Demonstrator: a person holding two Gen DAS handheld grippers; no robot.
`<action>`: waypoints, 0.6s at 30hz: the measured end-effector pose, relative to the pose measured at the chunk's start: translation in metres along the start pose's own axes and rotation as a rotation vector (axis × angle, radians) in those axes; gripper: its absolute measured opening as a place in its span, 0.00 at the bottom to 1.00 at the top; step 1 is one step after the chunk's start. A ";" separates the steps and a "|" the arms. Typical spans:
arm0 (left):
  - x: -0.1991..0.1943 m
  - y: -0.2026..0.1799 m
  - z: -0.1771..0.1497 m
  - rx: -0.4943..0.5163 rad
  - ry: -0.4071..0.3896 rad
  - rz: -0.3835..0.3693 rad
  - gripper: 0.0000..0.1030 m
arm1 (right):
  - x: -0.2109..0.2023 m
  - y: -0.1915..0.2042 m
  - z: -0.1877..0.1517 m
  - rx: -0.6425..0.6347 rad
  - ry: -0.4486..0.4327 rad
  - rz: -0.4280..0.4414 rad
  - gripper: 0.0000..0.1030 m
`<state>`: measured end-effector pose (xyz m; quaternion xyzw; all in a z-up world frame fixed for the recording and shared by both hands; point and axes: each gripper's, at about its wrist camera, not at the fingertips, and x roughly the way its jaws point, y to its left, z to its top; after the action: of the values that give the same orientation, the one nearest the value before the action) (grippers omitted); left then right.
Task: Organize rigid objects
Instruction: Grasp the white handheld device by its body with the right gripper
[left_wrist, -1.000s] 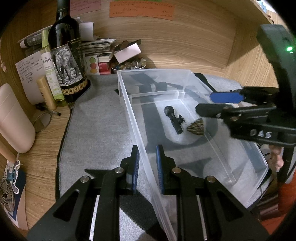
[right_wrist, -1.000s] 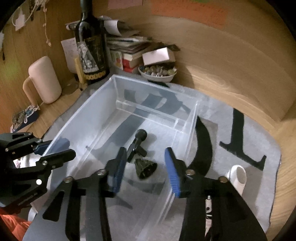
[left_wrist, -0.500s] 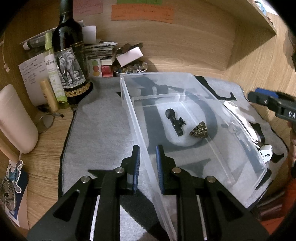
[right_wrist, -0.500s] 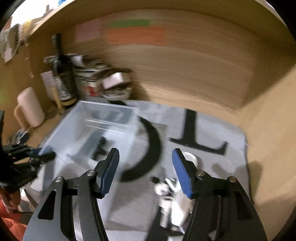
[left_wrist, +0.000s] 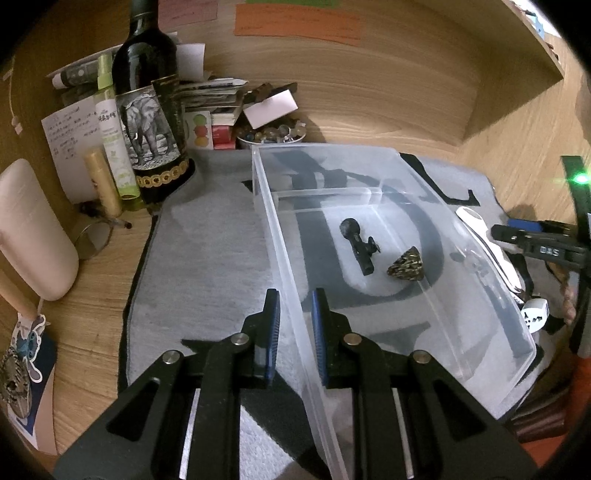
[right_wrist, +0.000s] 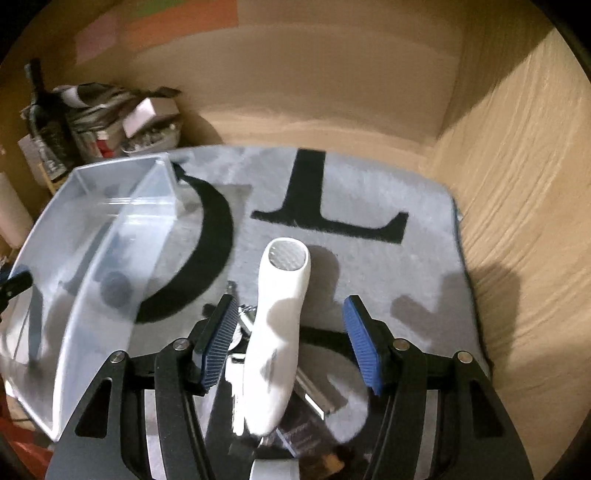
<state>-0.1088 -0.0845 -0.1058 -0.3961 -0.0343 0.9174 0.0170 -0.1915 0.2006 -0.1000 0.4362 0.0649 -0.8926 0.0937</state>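
Observation:
A clear plastic bin (left_wrist: 443, 236) stands on a grey mat (left_wrist: 207, 258). A small black tool (left_wrist: 360, 245) and a bronze cone (left_wrist: 406, 265) lie inside it. My left gripper (left_wrist: 295, 317) is shut on the bin's near left wall. My right gripper (right_wrist: 290, 332) is open, its fingers on either side of a white handheld device (right_wrist: 280, 325) lying on the mat (right_wrist: 369, 184) right of the bin (right_wrist: 110, 229). Small metal parts (right_wrist: 243, 314) lie beside the device. The right gripper also shows in the left wrist view (left_wrist: 517, 234).
A wine bottle (left_wrist: 151, 110), green tube (left_wrist: 114, 147), papers, books and a bowl of beads (left_wrist: 271, 133) crowd the back left corner. A pale cylinder (left_wrist: 29, 232) stands at left. Wooden walls close the back and right side (right_wrist: 517, 184).
My right gripper has moved out of the bin to the right and come down over the white device. The left gripper keeps its hold on the bin wall.

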 end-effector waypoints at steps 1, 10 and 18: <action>0.000 -0.001 0.000 0.001 -0.002 0.002 0.17 | 0.005 -0.001 0.001 0.001 0.012 0.006 0.54; 0.003 0.000 0.001 0.001 0.009 -0.003 0.17 | 0.052 0.001 0.011 -0.022 0.153 0.056 0.37; 0.006 0.001 0.002 -0.002 0.014 -0.001 0.17 | 0.038 0.004 0.008 -0.033 0.110 0.049 0.35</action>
<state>-0.1145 -0.0852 -0.1086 -0.4023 -0.0353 0.9147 0.0171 -0.2194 0.1909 -0.1251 0.4844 0.0741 -0.8636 0.1190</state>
